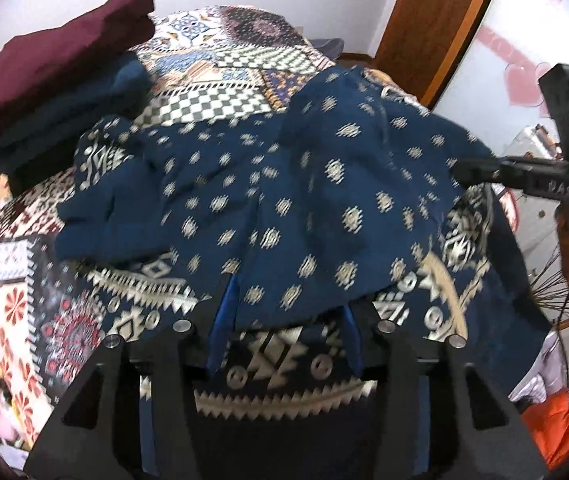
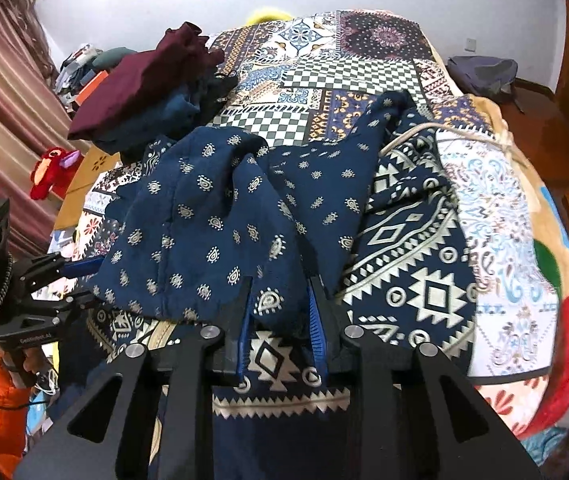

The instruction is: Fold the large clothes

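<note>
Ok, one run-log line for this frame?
stage: mid-fold | left gripper: open, fabric between fingers | right gripper: open, fabric between fingers | navy patterned garment: bunched on bed

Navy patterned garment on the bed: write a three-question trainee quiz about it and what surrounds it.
1. True or false: the navy patterned garment lies flat and fully folded.
2. Multiple choice: what sits on top of the folded stack behind the garment? A) maroon cloth B) white towel C) yellow jacket
3. Fill in: in the right wrist view, the right claw has garment fabric draped over the tips of its spread ____ fingers.

Key: 1 false, it is bunched and rumpled on the patchwork bedspread; 2 A; 3 blue.
</note>
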Available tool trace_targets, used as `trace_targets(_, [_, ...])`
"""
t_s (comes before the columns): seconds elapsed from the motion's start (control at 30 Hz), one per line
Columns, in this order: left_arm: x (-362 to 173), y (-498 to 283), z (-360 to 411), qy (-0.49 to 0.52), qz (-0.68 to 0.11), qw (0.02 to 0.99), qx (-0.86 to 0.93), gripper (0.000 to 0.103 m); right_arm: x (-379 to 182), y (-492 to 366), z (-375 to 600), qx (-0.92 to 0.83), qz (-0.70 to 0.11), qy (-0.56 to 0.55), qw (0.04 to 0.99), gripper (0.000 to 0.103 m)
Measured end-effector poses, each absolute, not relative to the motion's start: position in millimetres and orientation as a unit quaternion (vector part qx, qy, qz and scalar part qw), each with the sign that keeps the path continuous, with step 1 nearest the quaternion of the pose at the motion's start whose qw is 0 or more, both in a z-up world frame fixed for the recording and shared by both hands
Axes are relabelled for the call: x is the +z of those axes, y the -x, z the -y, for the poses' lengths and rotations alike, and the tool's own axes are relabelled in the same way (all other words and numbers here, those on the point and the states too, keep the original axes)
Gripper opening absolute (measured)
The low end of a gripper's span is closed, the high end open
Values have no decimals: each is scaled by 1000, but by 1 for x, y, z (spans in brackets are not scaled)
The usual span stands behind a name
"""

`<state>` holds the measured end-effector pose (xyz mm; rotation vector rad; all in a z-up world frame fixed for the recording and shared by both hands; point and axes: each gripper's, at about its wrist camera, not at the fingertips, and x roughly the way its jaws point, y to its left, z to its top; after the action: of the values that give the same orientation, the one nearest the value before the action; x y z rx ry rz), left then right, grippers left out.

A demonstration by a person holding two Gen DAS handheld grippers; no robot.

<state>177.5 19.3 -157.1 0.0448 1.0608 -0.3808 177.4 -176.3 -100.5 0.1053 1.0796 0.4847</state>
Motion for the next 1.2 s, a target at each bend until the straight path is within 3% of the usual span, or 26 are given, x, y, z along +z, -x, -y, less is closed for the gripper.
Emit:
trace_targets(0.3, [-99,-171,-45,1,-437,886,-156,54,-56,-188,168,249,-440,-29,862,31])
trace_targets(0.53, [-63,-212,-40,11,-376,915,-145,60,-51,-217,139,255,-418,-40,871,35])
trace_targets(0.7, [-81,-255,-25,53,-410,894,-171,60,-73,-230,122,262,-443,-29,857,35])
trace_targets(0.87, [-113,-280,0,28,-442,881,-168,60,-110,-239,123,244,-491,-12,836,35])
trace_targets(1.2, [-202,-269,-5,-6,-535,833,-142,61,-134,-219,150,243,-530,-3,813,36])
